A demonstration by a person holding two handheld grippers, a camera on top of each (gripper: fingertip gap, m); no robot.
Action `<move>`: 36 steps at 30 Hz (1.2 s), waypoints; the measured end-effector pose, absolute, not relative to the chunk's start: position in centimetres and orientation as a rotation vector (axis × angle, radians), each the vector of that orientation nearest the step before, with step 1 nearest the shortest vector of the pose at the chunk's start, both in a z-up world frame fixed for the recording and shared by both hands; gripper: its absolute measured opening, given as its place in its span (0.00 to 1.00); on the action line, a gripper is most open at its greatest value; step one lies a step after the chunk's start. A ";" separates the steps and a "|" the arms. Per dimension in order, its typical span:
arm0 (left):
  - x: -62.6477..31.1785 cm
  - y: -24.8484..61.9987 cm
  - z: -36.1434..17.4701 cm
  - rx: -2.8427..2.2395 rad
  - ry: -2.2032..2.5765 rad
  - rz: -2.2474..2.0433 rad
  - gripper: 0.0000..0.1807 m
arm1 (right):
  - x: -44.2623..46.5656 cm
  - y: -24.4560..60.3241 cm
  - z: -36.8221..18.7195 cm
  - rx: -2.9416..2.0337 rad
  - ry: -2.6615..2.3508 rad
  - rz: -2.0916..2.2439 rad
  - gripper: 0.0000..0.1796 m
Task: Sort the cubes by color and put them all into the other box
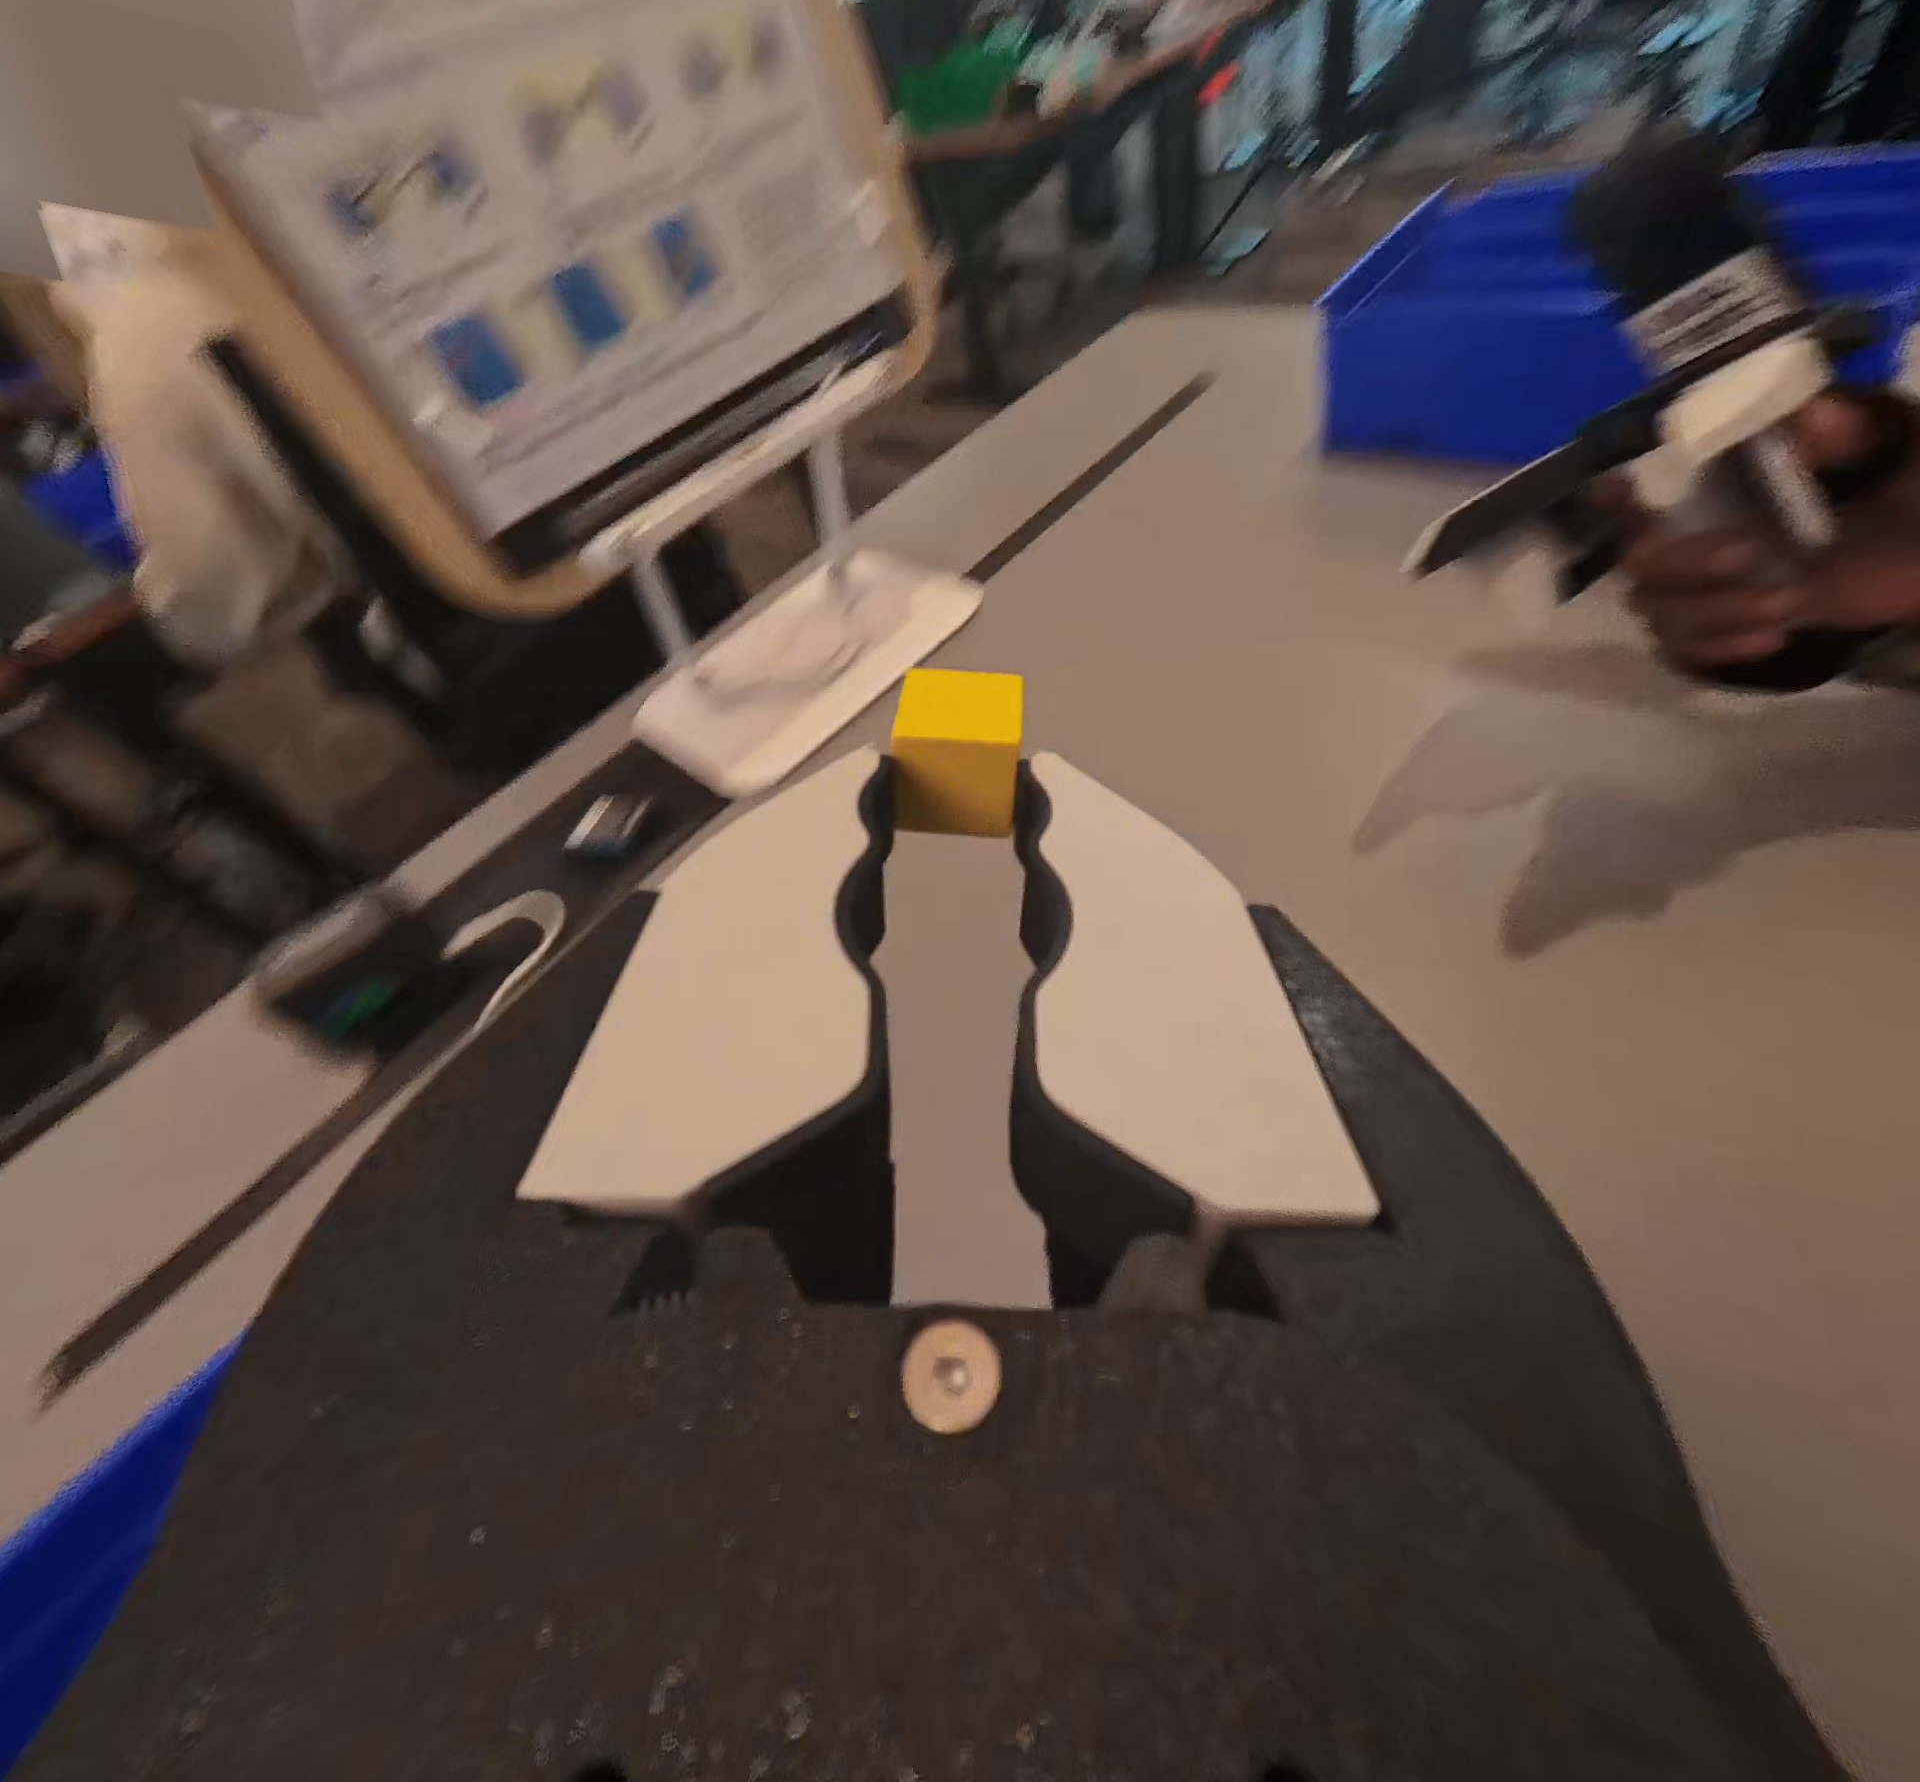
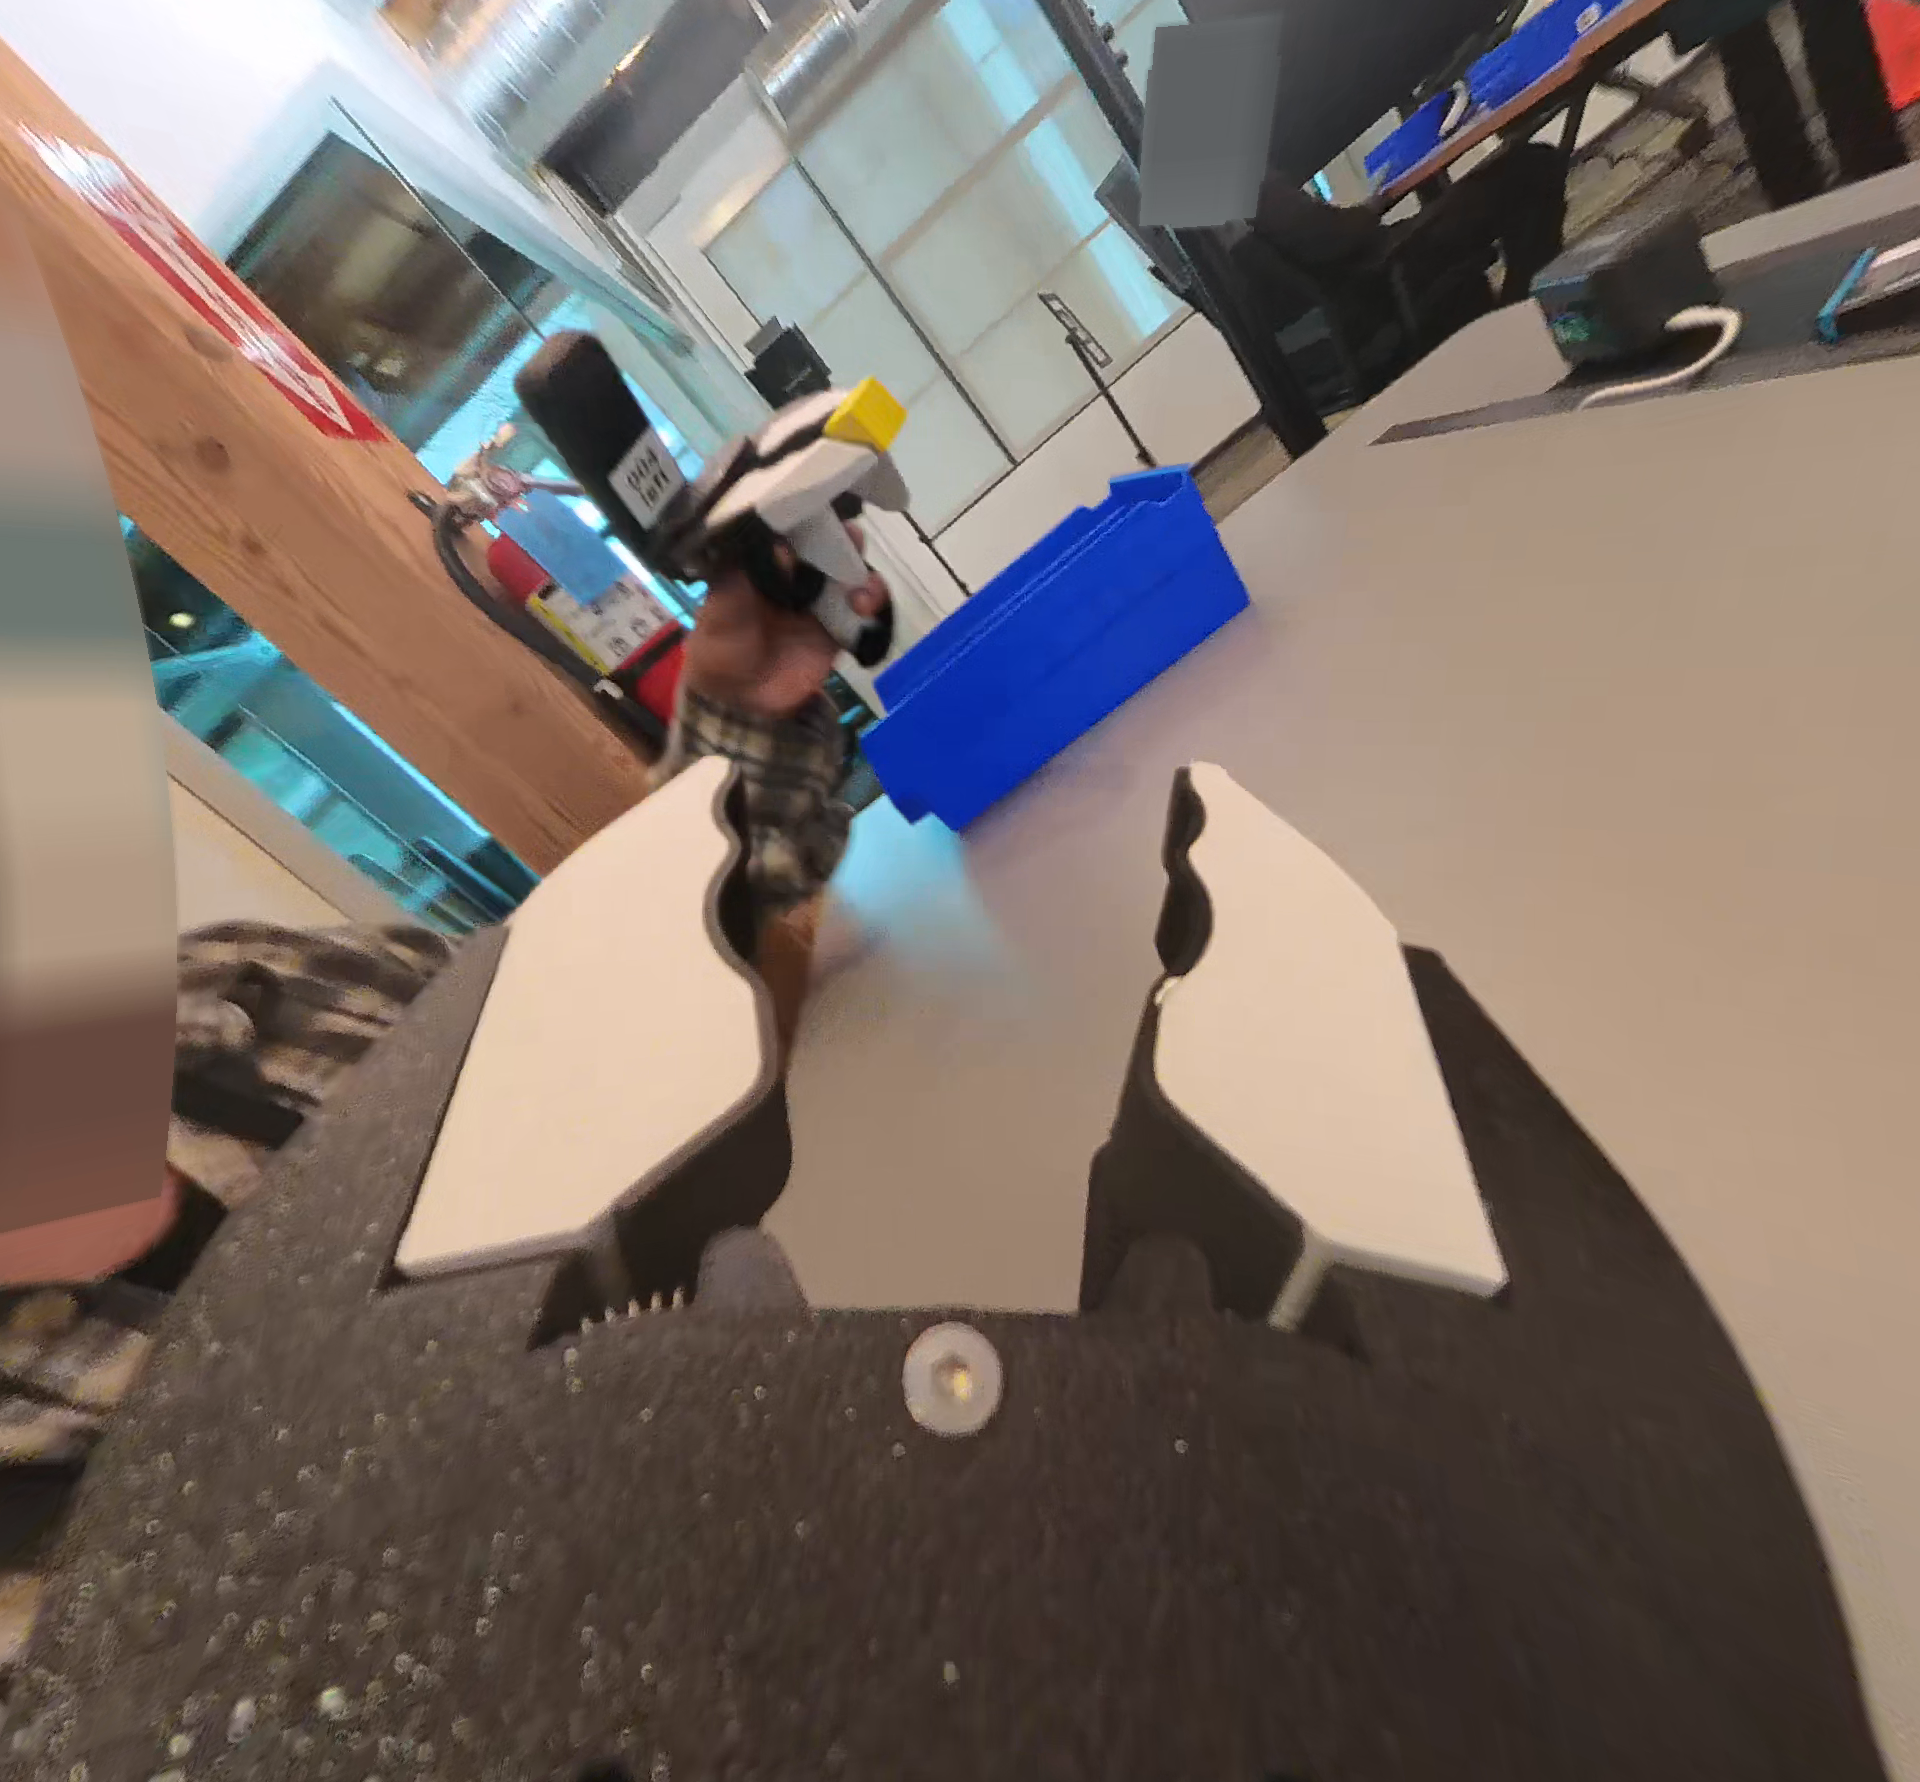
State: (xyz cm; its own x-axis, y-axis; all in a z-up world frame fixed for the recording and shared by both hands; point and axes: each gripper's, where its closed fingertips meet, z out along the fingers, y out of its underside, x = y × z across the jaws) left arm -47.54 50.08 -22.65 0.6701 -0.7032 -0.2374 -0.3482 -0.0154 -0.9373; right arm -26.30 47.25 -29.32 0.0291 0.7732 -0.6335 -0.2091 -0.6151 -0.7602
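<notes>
Grainy black foam-like plastic forms my left gripper (image 1: 956, 782) body, its smooth white fingers with scalloped inner edges pinching a glossy yellow cube (image 1: 957, 753) at their tips, above the matte grey table (image 1: 1351, 901). Ahead and right sits a ribbed blue plastic box (image 1: 1455, 350). My right gripper (image 2: 956, 782) stands spread wide, holding nothing; another blue box (image 2: 1049, 662) lies beyond its fingertips.

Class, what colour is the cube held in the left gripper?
Yellow: the cube shows best in the left wrist view, clamped between the fingertips.
</notes>
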 end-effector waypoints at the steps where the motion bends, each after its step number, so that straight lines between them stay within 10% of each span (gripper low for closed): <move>1: -44.6 49.8 -22.8 -1.542 0.912 -0.405 0.12 | -26.8 47.3 -28.8 -1.592 -0.578 1.715 0.42; 24: -31.4 45.6 -28.7 -1.186 1.135 -0.636 0.13 | -33.3 44.6 -27.9 -1.971 -0.682 2.090 0.12; 30: -30.2 45.2 -29.6 -1.242 1.118 -0.735 0.36 | -23.2 46.2 -24.9 -2.018 -0.706 1.681 0.13; 36: -29.5 45.5 -31.5 -1.296 1.128 -0.763 0.38 | -4.5 47.8 -25.7 -2.235 -0.654 0.925 0.13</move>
State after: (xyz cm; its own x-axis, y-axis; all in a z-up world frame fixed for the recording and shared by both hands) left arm -29.53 45.50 -31.52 0.3155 -0.9262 -0.2065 -0.1523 0.1654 -0.9744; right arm -4.49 47.84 -25.75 0.6310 0.6395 -0.4392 0.2009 -0.6815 -0.7037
